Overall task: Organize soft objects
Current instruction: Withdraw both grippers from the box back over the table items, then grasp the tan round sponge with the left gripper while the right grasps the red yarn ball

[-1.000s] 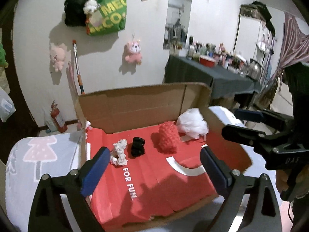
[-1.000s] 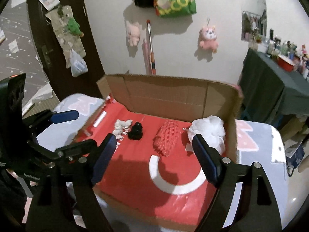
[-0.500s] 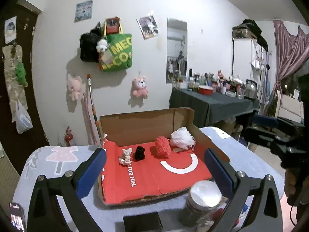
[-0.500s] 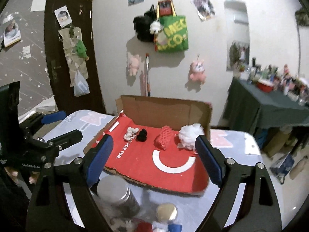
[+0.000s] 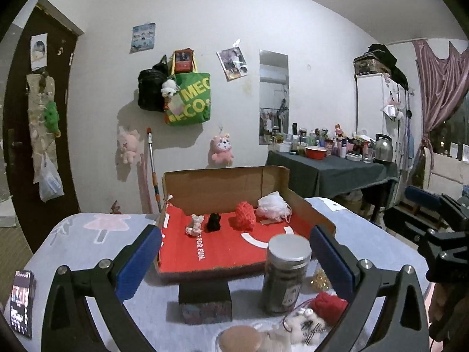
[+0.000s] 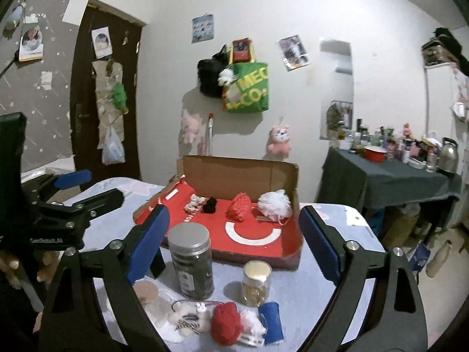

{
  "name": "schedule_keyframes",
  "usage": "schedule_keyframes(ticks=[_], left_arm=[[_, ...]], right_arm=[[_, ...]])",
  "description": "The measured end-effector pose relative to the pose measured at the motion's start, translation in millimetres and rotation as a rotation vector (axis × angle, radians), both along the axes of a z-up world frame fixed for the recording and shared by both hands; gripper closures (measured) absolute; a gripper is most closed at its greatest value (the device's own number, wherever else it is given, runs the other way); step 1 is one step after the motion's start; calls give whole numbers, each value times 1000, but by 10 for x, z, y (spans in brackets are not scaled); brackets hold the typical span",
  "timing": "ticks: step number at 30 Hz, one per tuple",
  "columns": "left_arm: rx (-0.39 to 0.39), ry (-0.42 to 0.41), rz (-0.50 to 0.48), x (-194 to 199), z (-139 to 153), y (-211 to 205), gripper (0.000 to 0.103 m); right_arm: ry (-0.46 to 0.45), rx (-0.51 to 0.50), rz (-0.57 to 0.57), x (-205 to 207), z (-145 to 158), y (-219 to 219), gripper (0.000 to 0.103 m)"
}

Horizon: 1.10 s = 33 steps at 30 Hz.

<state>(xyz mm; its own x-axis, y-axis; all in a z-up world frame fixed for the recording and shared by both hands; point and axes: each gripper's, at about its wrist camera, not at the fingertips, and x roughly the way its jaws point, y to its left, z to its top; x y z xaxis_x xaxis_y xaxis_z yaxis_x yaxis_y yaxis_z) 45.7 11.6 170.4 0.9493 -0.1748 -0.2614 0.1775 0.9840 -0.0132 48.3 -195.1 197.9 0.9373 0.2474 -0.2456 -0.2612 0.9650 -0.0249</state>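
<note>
A red-lined cardboard box [image 5: 222, 252] [image 6: 258, 246] on the table holds a white plush [image 5: 195, 225], a black plush [image 5: 213, 222], a red knitted piece [image 5: 244, 219] [image 6: 239, 209] and a white mesh puff [image 5: 272, 205] [image 6: 274, 205]. On the near table lie a red pompom [image 6: 225, 324] [image 5: 328, 306], a white bear plush [image 6: 190, 321] [image 5: 302, 324] and a blue soft item [image 6: 272, 322]. My left gripper [image 5: 234, 264] and my right gripper [image 6: 231, 237] are both open, empty, held back above the near table edge.
A tall dark jar with a silver lid [image 5: 285, 275] [image 6: 192, 264], a small gold-lidded jar [image 6: 256, 283], a black block [image 5: 205, 300] and a round tan lid [image 5: 240, 338] stand in front of the box. A phone [image 5: 20, 303] lies at the left.
Both grippers have pulled back and up from the box. The box now looks smaller and farther, and the jars and loose soft items on the near table have come into view.
</note>
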Motion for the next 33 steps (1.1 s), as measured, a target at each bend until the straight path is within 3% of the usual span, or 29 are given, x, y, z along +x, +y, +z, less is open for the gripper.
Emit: schedule_keyframes(ticks=[7, 12, 24, 33], left_arm=[[-17, -14, 2, -174, -258, -7, 0], [-14, 2, 6, -230, -488, -32, 0], [-16, 183, 40, -51, -1075, 35, 0], [-2, 313, 25, 89, -1286, 102, 0]], right_arm=[[-28, 53, -48, -220, -311, -100, 8], [-28, 34, -92, -296, -569, -103, 7], [130, 11, -78, -181, -1165, -5, 7], [183, -14, -63, -92, -1320, 87, 7]])
